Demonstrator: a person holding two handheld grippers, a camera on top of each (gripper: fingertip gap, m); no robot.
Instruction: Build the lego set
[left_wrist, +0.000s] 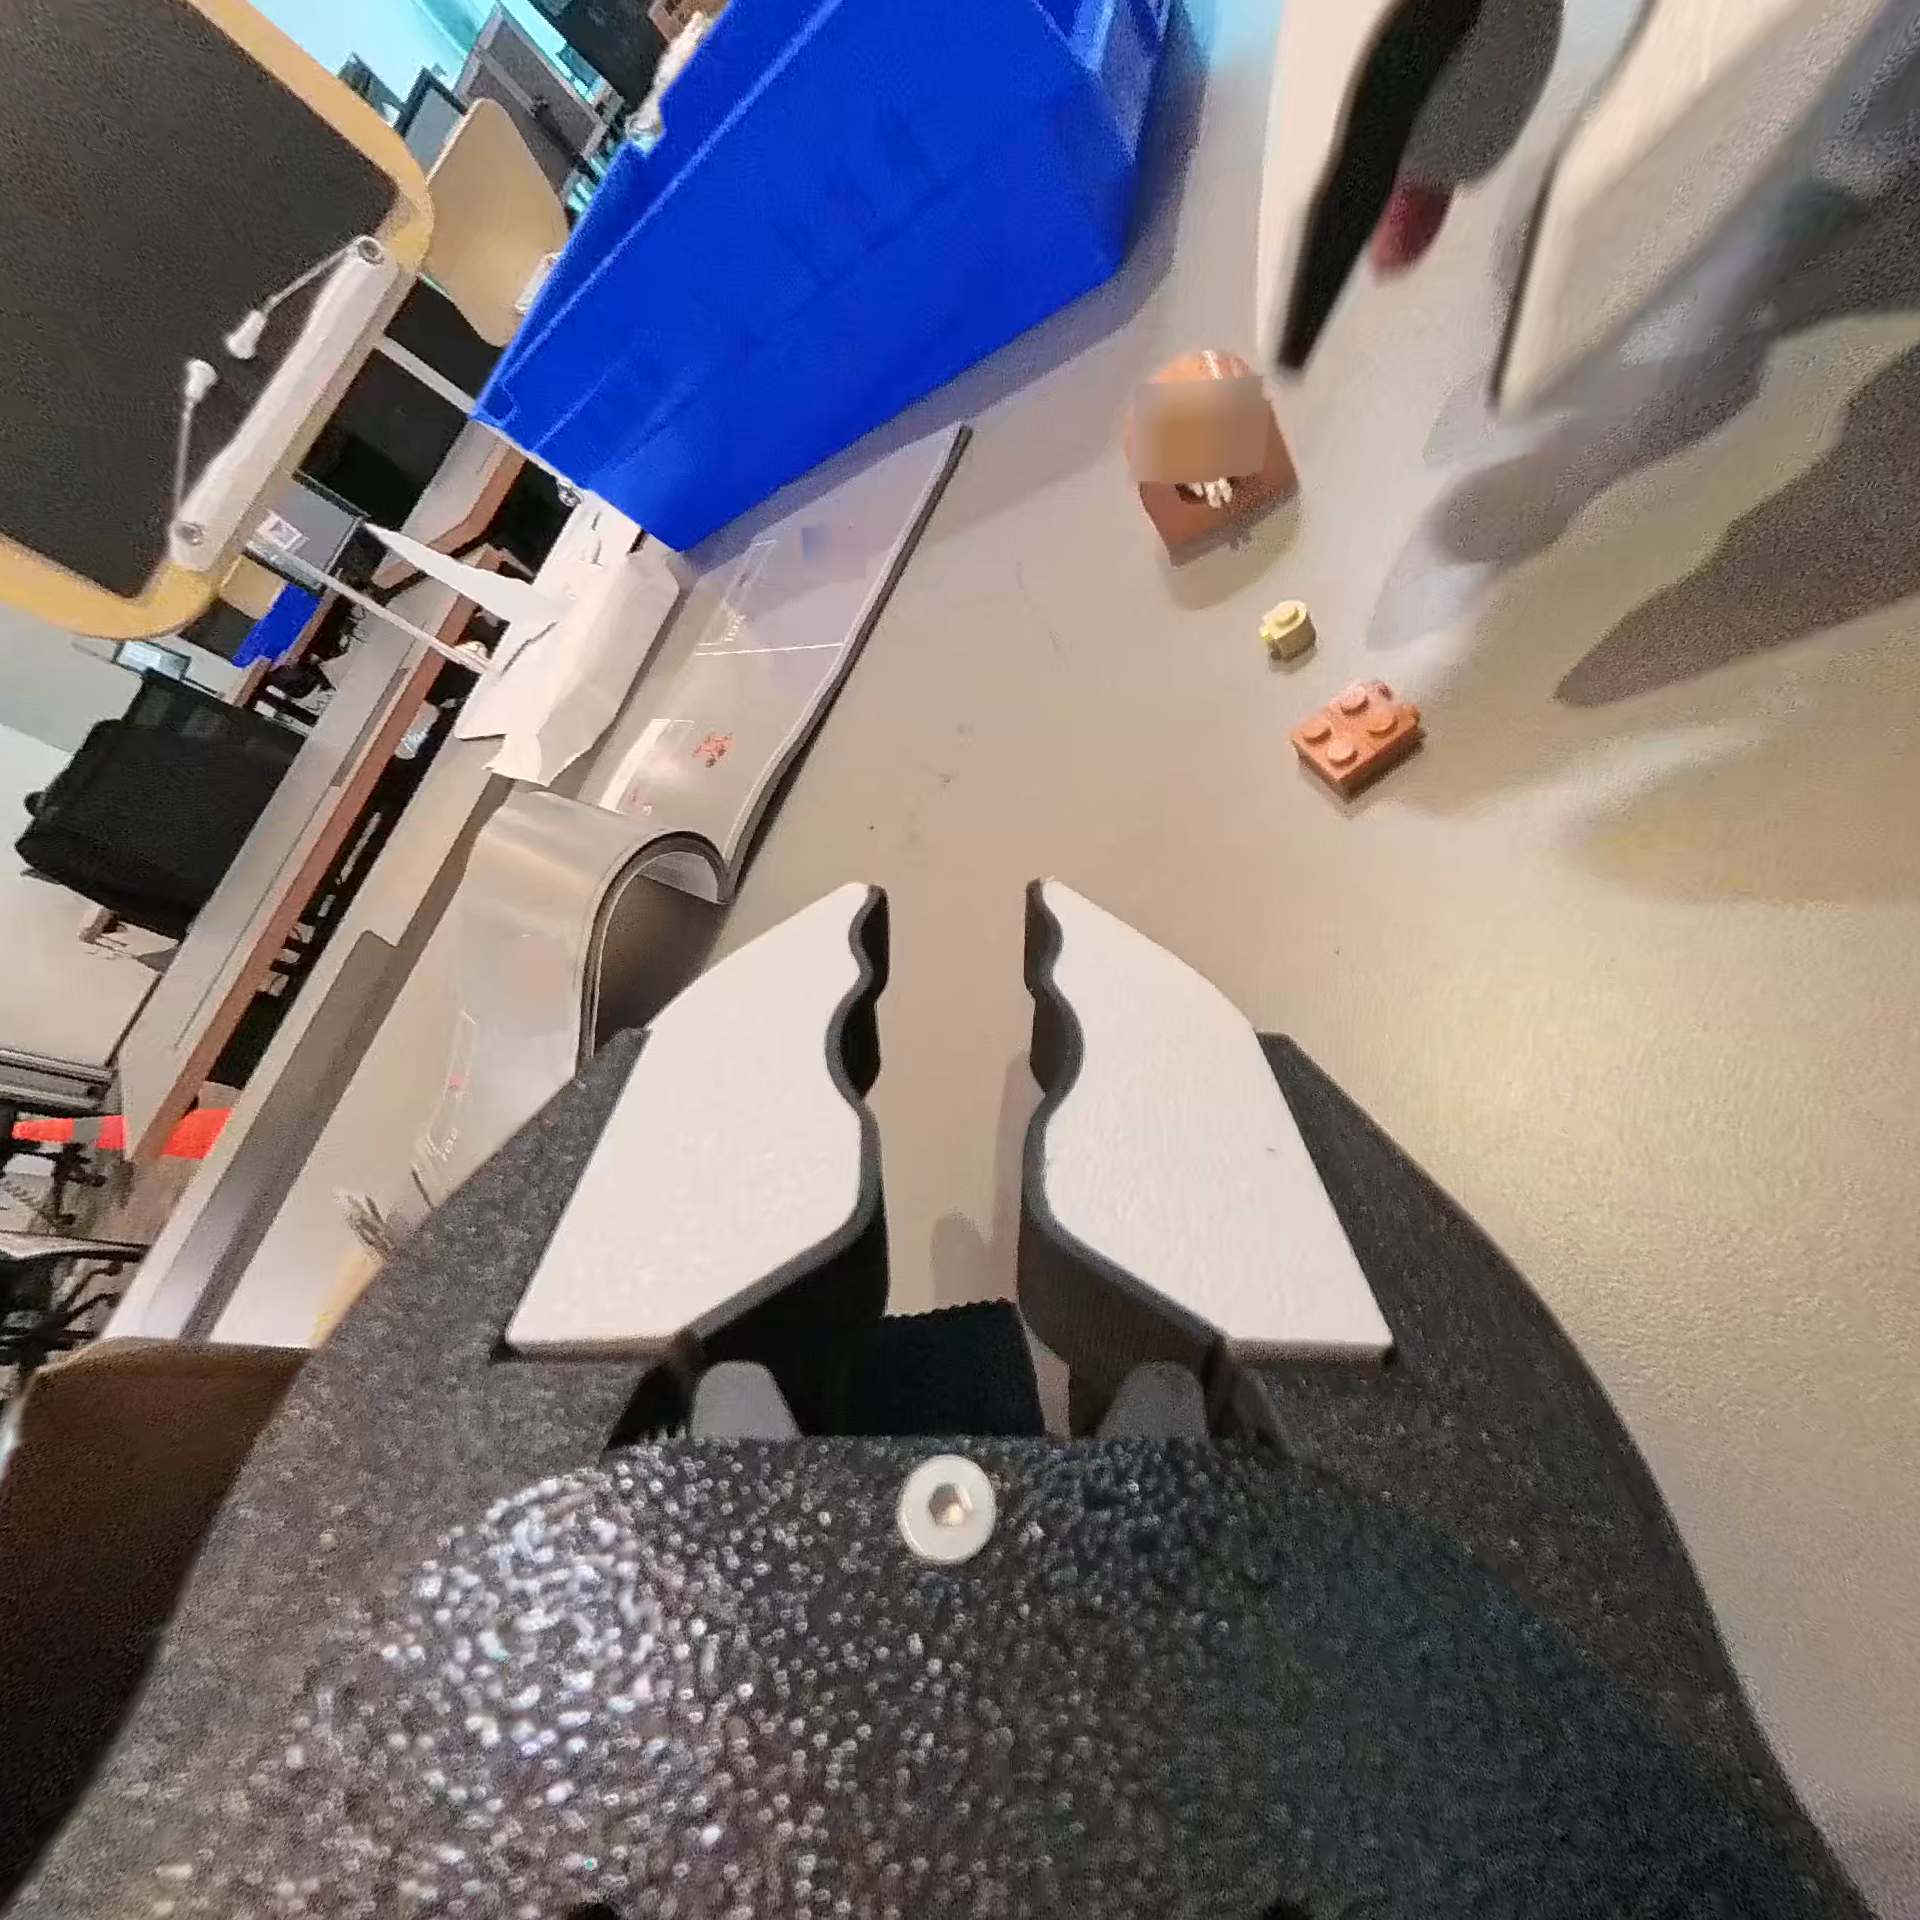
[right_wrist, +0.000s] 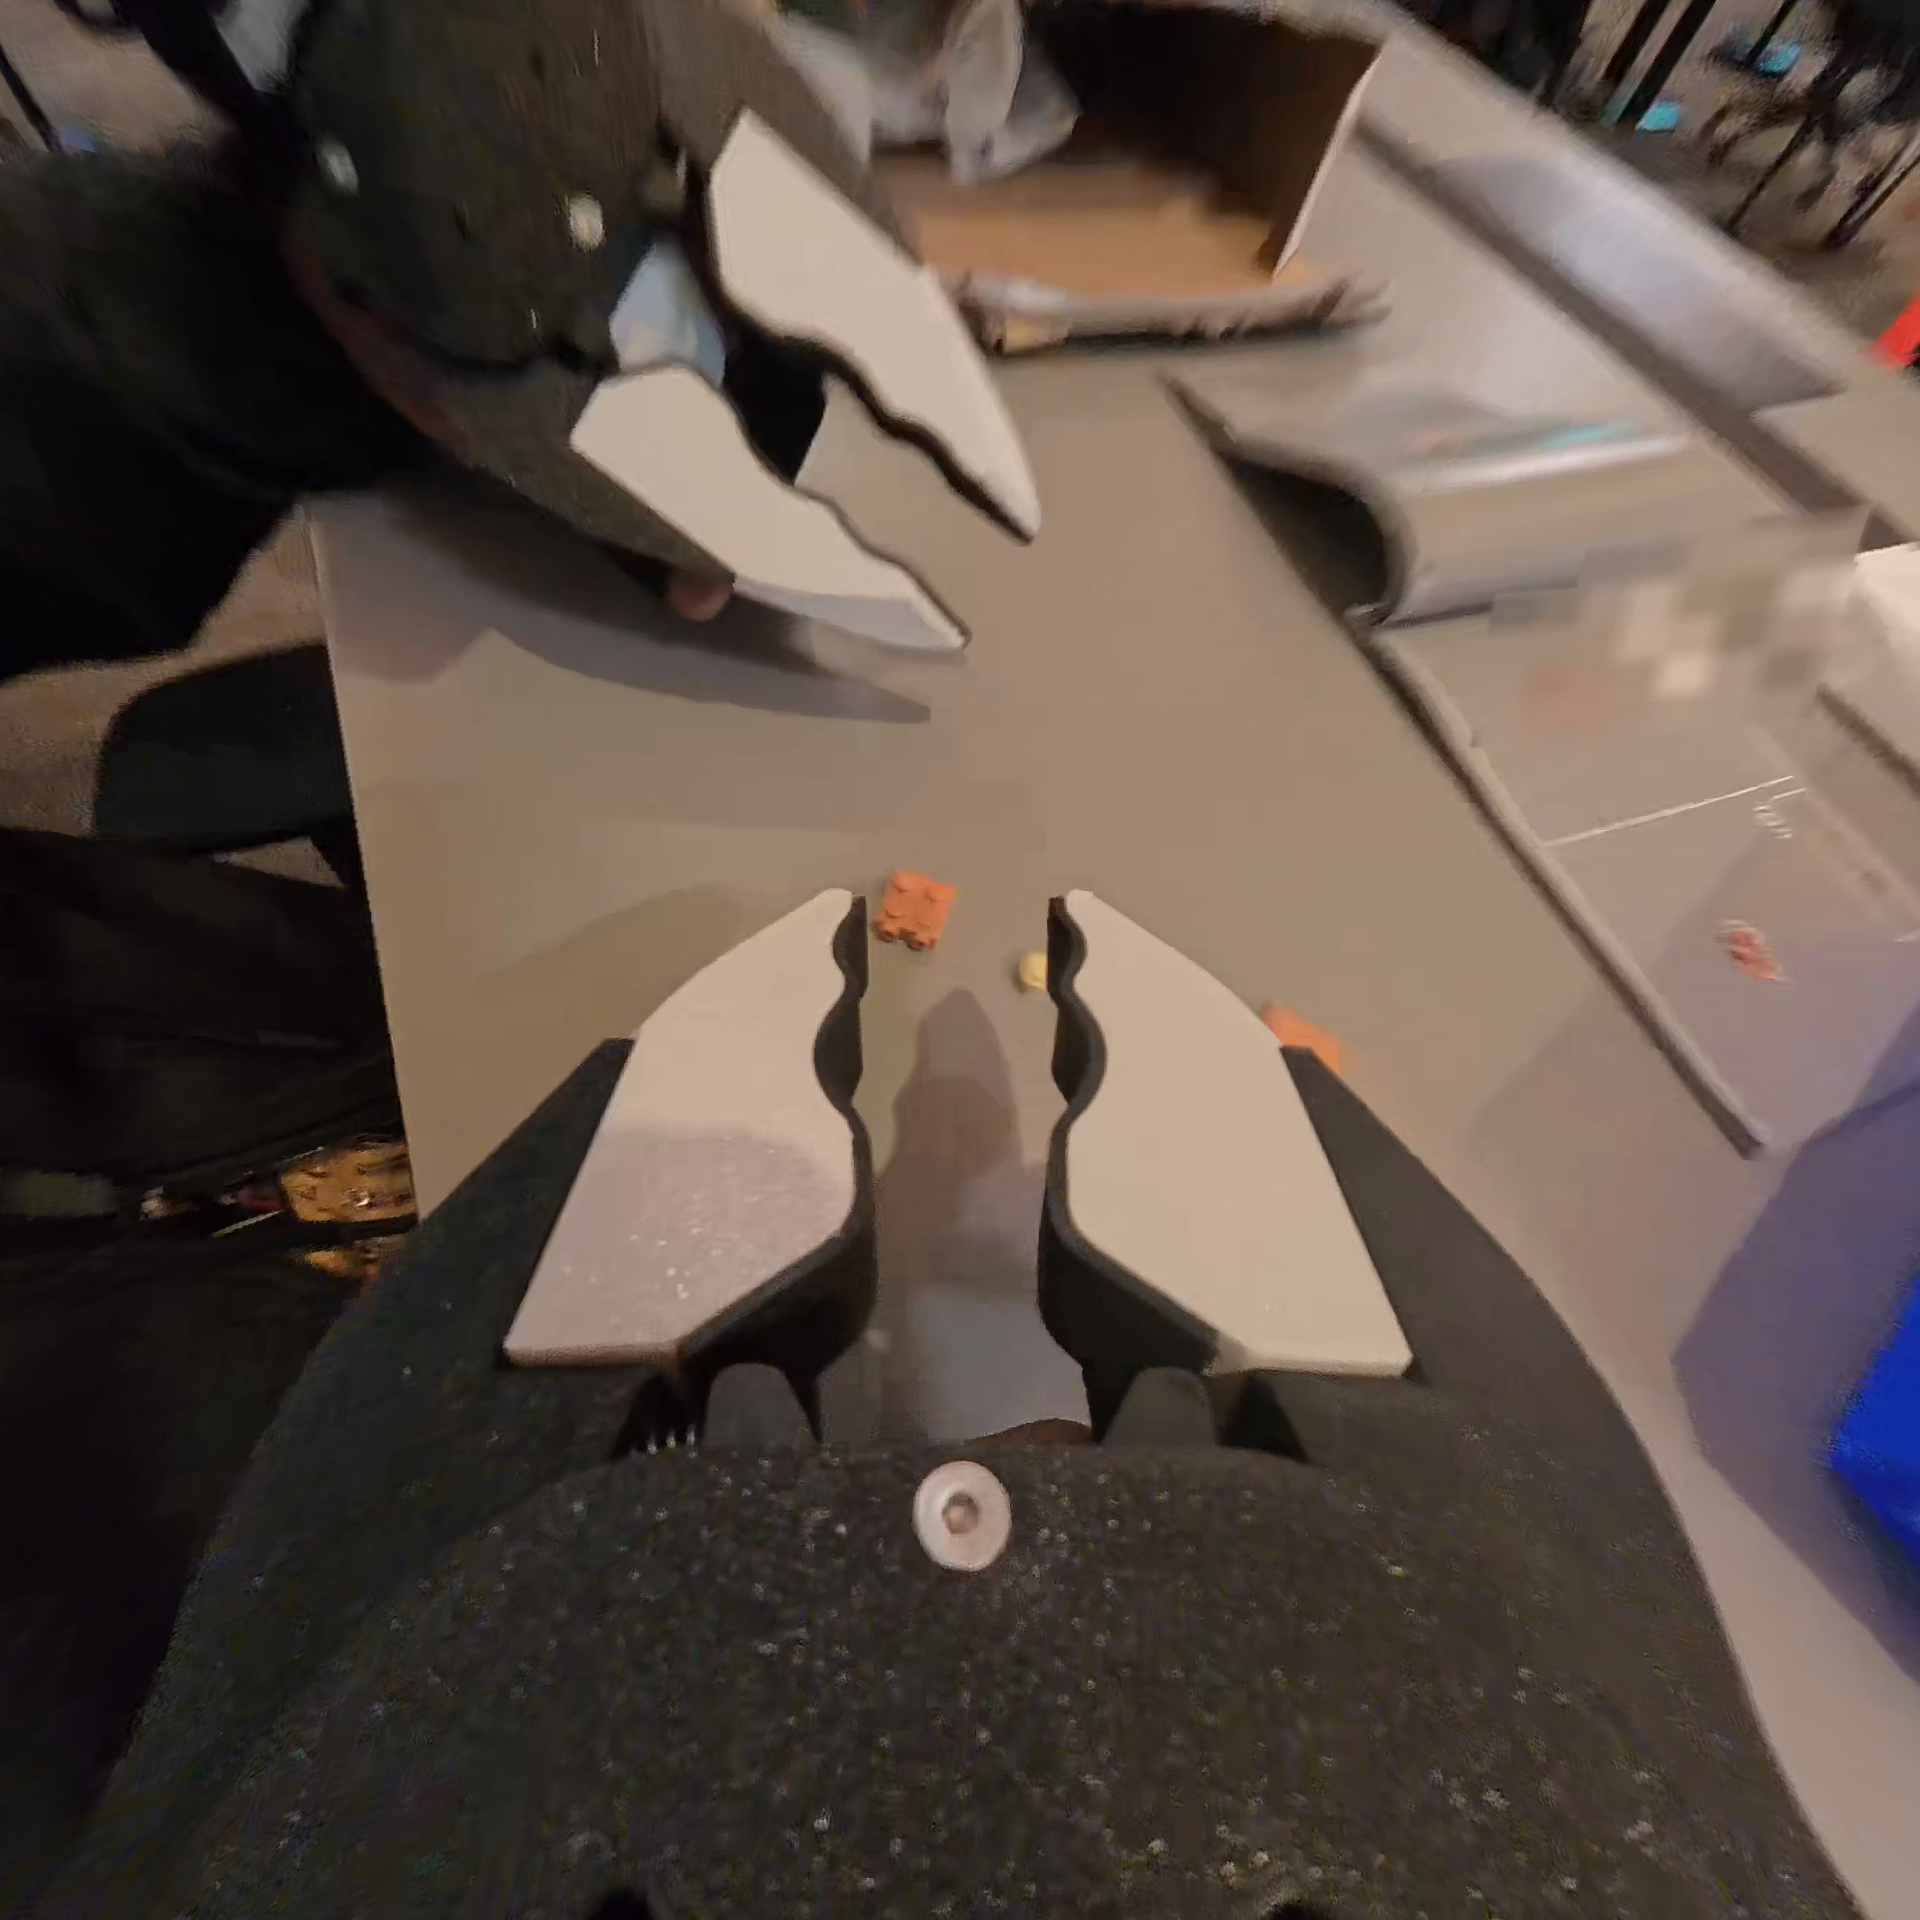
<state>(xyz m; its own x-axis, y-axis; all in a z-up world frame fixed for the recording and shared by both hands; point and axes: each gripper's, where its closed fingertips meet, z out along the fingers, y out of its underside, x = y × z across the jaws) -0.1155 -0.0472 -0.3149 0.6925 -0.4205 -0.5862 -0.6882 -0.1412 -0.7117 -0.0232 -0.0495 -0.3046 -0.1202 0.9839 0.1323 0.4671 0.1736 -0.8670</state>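
Observation:
My left gripper (left_wrist: 956, 894) is open, with only bare grey table (left_wrist: 1039, 675) between its fingers. An orange four-stud brick (left_wrist: 1356, 736), a small yellow round piece (left_wrist: 1288, 629) and a brown piece (left_wrist: 1210, 488) lie on the table ahead to its right. My right gripper (right_wrist: 956, 904) is open and hovers above the table. The orange brick (right_wrist: 914, 911) lies beyond its tips near the left finger, untouched. The yellow piece (right_wrist: 1032, 969) lies beside the right finger. The brown piece (right_wrist: 1299, 1034) is partly hidden behind that finger. The left gripper (right_wrist: 992, 587) also shows farther off, open.
A blue bin (left_wrist: 831, 260) stands at the table's far side, with an open booklet (left_wrist: 748, 665) beside it. A cardboard box (right_wrist: 1195, 156) sits at the table's end. The table's edge (right_wrist: 343, 831) runs along the left, with a person's dark sleeve (right_wrist: 156, 416) past it. Between my right fingertips and the orange brick (right_wrist: 914, 911) there is roughly 5 cm. Seen from the left wrist view (left_wrist: 1357, 710) as well. About 5 cm separates my right fingertips from the small yellow round piece (left_wrist: 1288, 629).

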